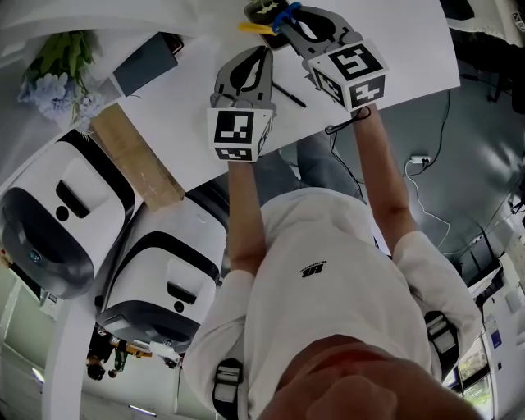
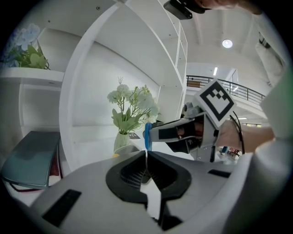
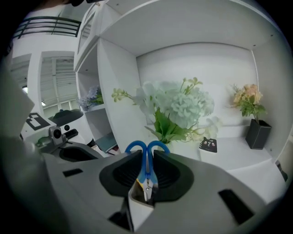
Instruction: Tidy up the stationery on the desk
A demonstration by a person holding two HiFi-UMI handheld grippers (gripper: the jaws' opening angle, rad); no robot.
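Observation:
My right gripper (image 1: 287,14) (image 3: 146,154) is shut on a pair of blue-handled scissors (image 3: 146,150). The blue loops (image 1: 283,16) stick out past the jaws, and the metal part lies back between the pads. It hovers over the far part of the white desk (image 1: 189,107), near a yellow item (image 1: 254,27). My left gripper (image 1: 262,52) (image 2: 146,157) is beside it, a little nearer to me, shut with nothing in it. In the left gripper view the right gripper (image 2: 147,137) shows close ahead with the blue handles at its tip. A black pen (image 1: 289,94) lies on the desk between the grippers.
A vase of white flowers (image 3: 178,109) (image 2: 130,109) stands in the shelf just ahead. A black cat card (image 3: 209,145) and a dark pot of pink flowers (image 3: 256,132) are to its right. A dark notebook (image 1: 143,61) (image 2: 32,157) and a cardboard box (image 1: 135,156) lie at the left.

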